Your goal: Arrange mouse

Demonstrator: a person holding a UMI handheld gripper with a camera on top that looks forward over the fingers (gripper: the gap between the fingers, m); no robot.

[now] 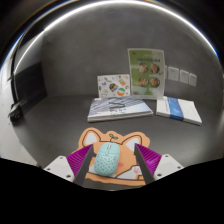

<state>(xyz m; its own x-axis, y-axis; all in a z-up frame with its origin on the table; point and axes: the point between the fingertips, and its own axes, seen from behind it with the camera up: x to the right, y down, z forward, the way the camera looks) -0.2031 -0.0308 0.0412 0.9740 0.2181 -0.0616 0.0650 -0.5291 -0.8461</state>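
A pale teal mouse (107,158) lies on an orange cat-shaped mouse mat (103,136) on the grey table. My gripper (111,157) is low over the mat with the mouse between its fingers. The left finger's purple pad (77,160) is close against the mouse's left side. The right purple pad (148,160) stands off from the mouse, with a strip of mat showing in the gap. The gripper is open and the mouse rests on the mat.
Beyond the mat lie a stack of booklets (118,107) and a white book (179,109). Two picture cards (146,72) stand upright against the back wall, next to wall sockets (180,74). A dark object (27,90) stands at the far left.
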